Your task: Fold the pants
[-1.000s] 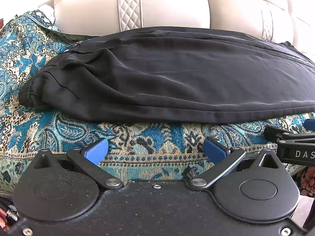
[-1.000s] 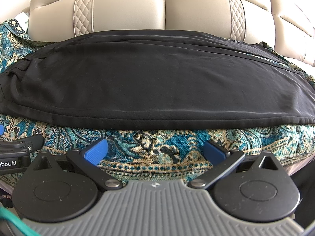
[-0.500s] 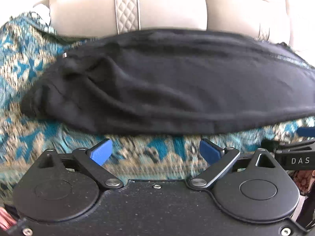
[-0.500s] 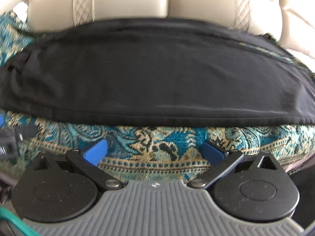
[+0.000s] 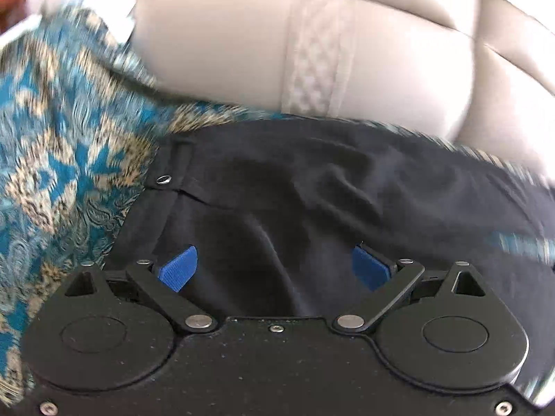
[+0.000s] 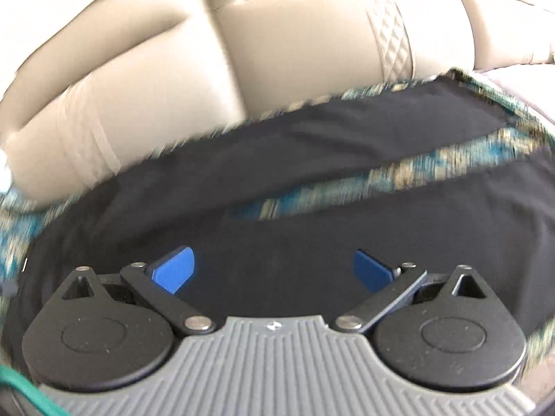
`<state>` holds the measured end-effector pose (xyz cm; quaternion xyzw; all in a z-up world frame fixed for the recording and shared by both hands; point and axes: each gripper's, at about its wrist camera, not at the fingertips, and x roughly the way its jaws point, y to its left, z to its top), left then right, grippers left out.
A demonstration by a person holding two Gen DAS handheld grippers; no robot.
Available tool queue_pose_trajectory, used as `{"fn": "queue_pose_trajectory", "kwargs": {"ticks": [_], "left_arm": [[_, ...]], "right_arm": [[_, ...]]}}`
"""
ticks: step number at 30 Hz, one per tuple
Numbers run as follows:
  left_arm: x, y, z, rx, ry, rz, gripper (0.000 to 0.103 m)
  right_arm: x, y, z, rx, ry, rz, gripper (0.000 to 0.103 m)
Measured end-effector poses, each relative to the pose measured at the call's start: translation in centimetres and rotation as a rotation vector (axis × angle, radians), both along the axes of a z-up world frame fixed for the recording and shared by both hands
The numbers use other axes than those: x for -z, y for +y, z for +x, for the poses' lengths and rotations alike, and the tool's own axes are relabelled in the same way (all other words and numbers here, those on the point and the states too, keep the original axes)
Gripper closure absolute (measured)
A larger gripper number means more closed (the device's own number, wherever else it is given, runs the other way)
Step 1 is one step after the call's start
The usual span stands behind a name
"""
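Black pants (image 5: 347,201) lie on a teal patterned throw (image 5: 52,159) over a sofa seat. In the left wrist view I see the waistband end with a metal button (image 5: 163,179). My left gripper (image 5: 274,267) is open, low over the wrinkled cloth just right of the waistband. In the right wrist view the pants (image 6: 312,242) split into two legs with a strip of throw (image 6: 381,180) between them. My right gripper (image 6: 274,270) is open, low over the near leg. Both views are blurred by motion.
Beige leather sofa back cushions (image 5: 277,45) rise right behind the pants, also in the right wrist view (image 6: 277,41). A green cable (image 6: 20,388) shows at the lower left of the right wrist view.
Both grippers have moved forward from the front edge of the throw to over the pants, the left toward the waistband and the right over the legs. Both stay open.
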<state>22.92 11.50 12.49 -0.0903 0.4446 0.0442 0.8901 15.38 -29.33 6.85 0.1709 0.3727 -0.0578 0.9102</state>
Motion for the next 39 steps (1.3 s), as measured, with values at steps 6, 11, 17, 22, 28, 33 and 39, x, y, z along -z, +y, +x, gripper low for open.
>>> {"fn": "queue_pose_trajectory", "kwargs": {"ticks": [6, 11, 17, 22, 28, 33, 39], "left_arm": [[1.8, 2.7, 9.9, -0.175, 0.056, -0.078, 0.006], [4.5, 4.2, 15.9, -0.330, 0.031, -0.072, 0.006], [7.6, 6.8, 20.5, -0.499, 0.049, -0.106, 0.006], [8.8, 7.5, 21.5, -0.544, 0.013, -0.095, 0.002], [10.1, 7.1, 21.5, -0.562, 0.025, -0.042, 0.000], [10.8, 7.0, 21.4, -0.547, 0.039, 0.014, 0.000], [10.6, 6.4, 20.5, -0.578, 0.003, 0.075, 0.043]], "right_arm": [[0.1, -4.8, 11.2, 0.095, 0.101, 0.110, 0.008], [3.0, -6.0, 19.1, 0.149, 0.181, 0.147, 0.016], [5.6, -5.7, 26.6, 0.216, 0.208, 0.102, 0.019], [7.0, -5.3, 29.8, 0.262, 0.185, 0.068, 0.020], [7.8, -3.4, 30.9, 0.295, 0.217, -0.161, 0.077], [7.3, -4.9, 29.2, 0.374, 0.190, -0.103, 0.092], [5.4, -6.4, 25.3, 0.355, 0.077, -0.033, 0.096]]}}
